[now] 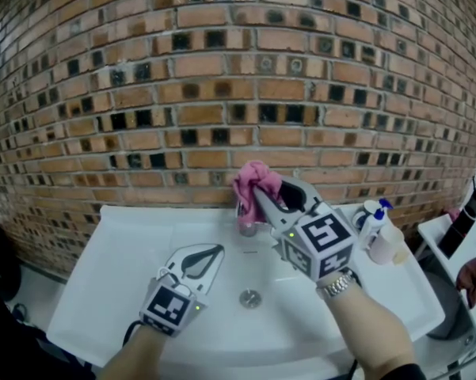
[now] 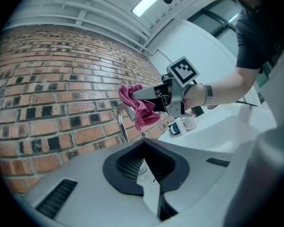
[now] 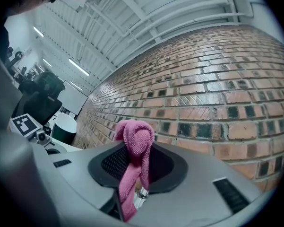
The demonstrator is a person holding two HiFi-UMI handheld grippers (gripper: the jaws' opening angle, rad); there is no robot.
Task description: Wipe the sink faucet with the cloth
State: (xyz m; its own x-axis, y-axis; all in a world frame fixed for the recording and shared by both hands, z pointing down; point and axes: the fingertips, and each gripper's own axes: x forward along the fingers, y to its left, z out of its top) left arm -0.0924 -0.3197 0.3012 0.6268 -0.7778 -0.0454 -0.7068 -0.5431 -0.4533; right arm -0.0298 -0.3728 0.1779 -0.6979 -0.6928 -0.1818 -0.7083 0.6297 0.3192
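Note:
A pink cloth is bunched over the top of the chrome faucet at the back of the white sink. My right gripper is shut on the cloth and holds it against the faucet. In the right gripper view the cloth hangs between the jaws, and a bit of chrome faucet shows below it. My left gripper hangs over the basin, left of the faucet, shut with nothing in it. The left gripper view shows the faucet, the cloth and the right gripper ahead.
A brick wall rises directly behind the sink. Two bottles, one with a blue cap, stand on the sink's right rim. The drain lies mid-basin. A white stand is at the far right.

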